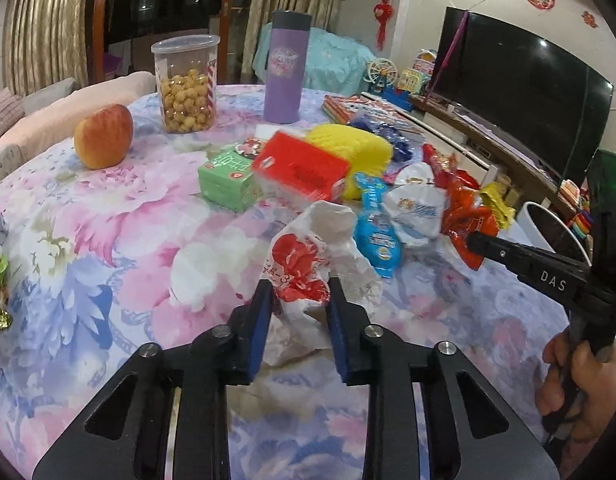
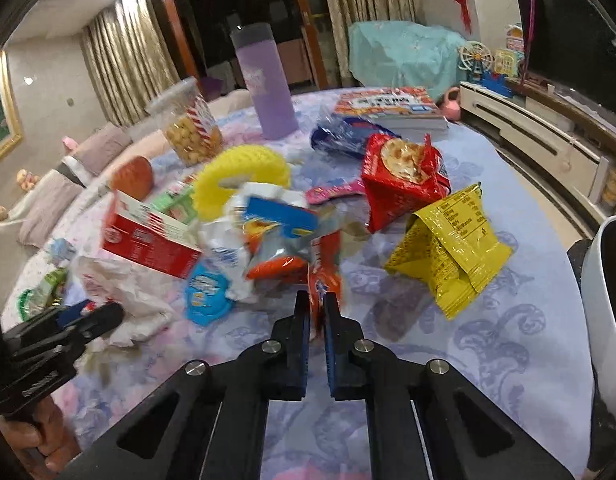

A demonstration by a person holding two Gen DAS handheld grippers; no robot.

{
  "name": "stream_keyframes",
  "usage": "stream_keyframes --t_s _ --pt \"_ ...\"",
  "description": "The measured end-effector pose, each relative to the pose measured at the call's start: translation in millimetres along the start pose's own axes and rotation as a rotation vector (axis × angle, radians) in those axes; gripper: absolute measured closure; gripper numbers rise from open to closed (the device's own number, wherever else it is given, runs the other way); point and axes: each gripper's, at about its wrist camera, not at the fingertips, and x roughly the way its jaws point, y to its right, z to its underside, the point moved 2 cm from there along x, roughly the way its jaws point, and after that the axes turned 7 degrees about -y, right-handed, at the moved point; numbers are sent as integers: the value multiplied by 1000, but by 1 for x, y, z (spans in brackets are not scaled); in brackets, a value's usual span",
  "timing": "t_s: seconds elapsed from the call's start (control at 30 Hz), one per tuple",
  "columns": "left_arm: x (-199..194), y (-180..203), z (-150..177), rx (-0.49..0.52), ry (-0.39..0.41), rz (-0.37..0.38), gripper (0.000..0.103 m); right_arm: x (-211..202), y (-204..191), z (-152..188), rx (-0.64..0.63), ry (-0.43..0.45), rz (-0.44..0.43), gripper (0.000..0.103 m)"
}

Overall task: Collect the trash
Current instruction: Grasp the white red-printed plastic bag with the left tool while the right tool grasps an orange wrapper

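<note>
While a flowered tablecloth (image 1: 108, 216) spreads under everything, the left-wrist view runs as follows, left to right. Far left of the left gripper (image 1: 300, 292) and beyond it, an apple (image 1: 103, 136) sits alone. Further back stand a clear jar of puffed snacks (image 1: 186, 84) and, right of it, a purple flask (image 1: 285, 70). Straight ahead of the fingers lie a green carton (image 1: 226, 184) and a red box (image 1: 300, 168), touching, with a yellow foam ring (image 1: 364, 148) behind them. The left gripper itself is pinched onto a crumpled white wrapper with red print (image 1: 320, 256); both blue pads press into its near end. Just right of the wrapper lies a blue packet (image 1: 378, 236), then a heap of white, red and orange packets. At far right the right gripper (image 1: 474, 242) reaches into that heap, its tips clamped on an orange wrapper (image 1: 464, 236), with a hand (image 1: 576, 384) on its handle.

From the right-wrist view, the left gripper (image 2: 108, 316) enters at lower left, touching the white wrapper. The right gripper (image 2: 317, 300) is nearly fully closed, its pads squeezing the thin tail of the orange wrapper (image 2: 328, 276). Ahead and to its right stand a red snack bag (image 2: 404, 180) and a yellow snack bag (image 2: 448, 248), near each other. A white bin (image 2: 606, 320) rises at the far right edge.
</note>
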Motion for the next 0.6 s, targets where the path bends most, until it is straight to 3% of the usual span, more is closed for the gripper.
stream_keyframes --t_s 0.3,0.6 --pt "-31 33 7 54 51 73 79 -32 3 21 34 40 -32 102" --pt "-29 80 3 134 47 139 79 -72 31 38 100 90 2 102"
